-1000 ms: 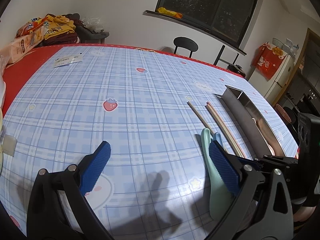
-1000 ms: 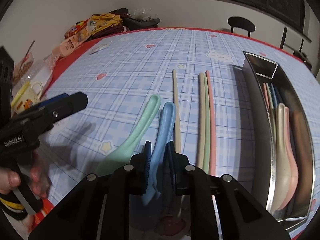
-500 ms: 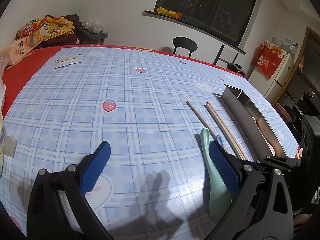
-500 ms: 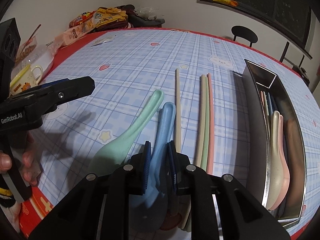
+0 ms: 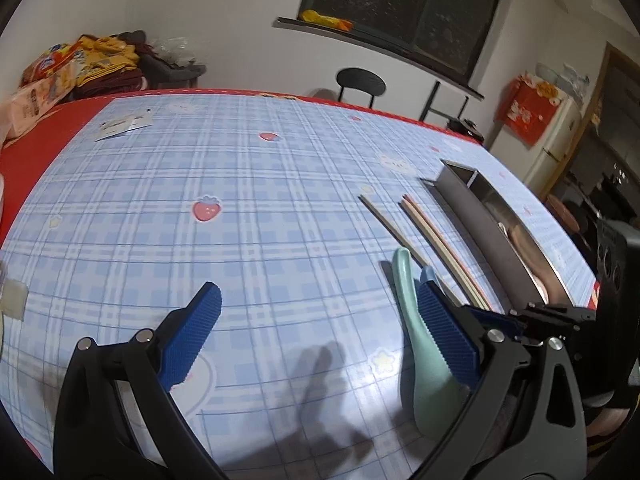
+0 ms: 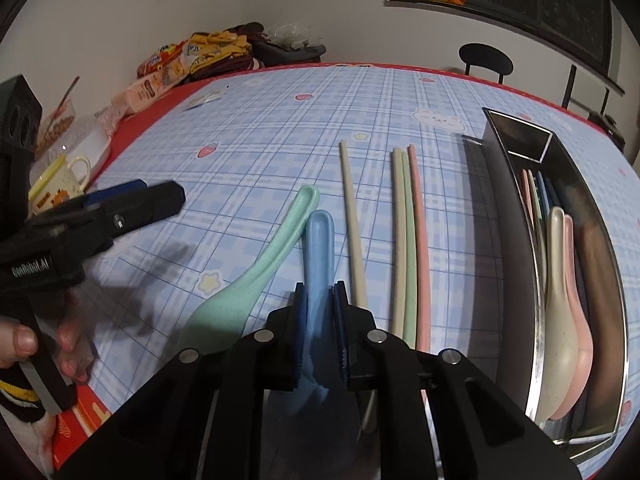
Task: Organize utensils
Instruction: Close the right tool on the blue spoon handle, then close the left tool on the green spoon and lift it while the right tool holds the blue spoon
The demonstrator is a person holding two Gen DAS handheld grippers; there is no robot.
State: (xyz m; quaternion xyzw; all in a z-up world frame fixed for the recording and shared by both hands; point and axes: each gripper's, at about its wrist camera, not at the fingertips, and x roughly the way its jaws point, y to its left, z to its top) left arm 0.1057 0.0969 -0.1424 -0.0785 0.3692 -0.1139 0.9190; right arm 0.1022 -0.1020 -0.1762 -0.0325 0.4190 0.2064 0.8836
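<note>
Blue spoon (image 6: 318, 248) sits clamped between the right gripper (image 6: 320, 322) pads, jaws just closing tighter — the mint spoon (image 6: 256, 272) touches its left side. White lettering "GenRobot.AI" marks the left gripper (image 5: 320, 336), jaws wide apart, empty, above the checked tablecloth (image 5: 240, 208).

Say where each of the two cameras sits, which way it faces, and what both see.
Left wrist: on the open left gripper, facing across the checked tablecloth toward the window.
Right wrist: on the right gripper, shut on the blue spoon, facing down the chopsticks; a hand shows.
Shared: green spoon, metal tray.
</note>
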